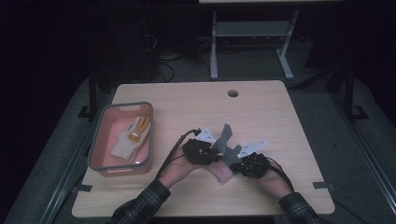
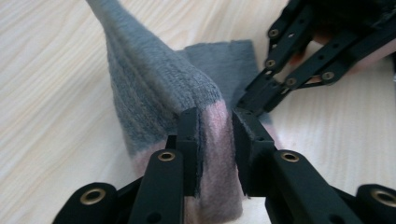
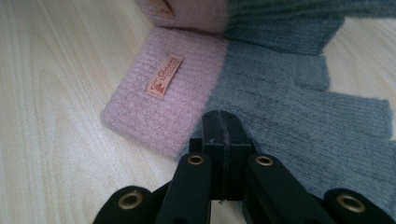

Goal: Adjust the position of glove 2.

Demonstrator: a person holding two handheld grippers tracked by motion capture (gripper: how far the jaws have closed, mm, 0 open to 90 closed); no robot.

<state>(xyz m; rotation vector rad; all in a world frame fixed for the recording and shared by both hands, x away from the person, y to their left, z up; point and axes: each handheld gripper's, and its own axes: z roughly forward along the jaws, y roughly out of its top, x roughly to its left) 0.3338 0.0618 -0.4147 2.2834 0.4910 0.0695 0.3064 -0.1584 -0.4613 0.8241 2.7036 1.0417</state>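
Near middle of bench: left tool clamps the pink-and-grey glove, lifting it; right tool shut on its grey edge

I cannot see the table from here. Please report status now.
Left gripper shut on grey-pink glove, lifting it. Right gripper shut, on second glove. Pink bin well aside, nothing blocking.

Grey knit glove with pink cuff near table's front middle. One glove lies flat, fingers spread, orange label on cuff. Second one lifted, grey part standing up in peak, pink cuff pinched.
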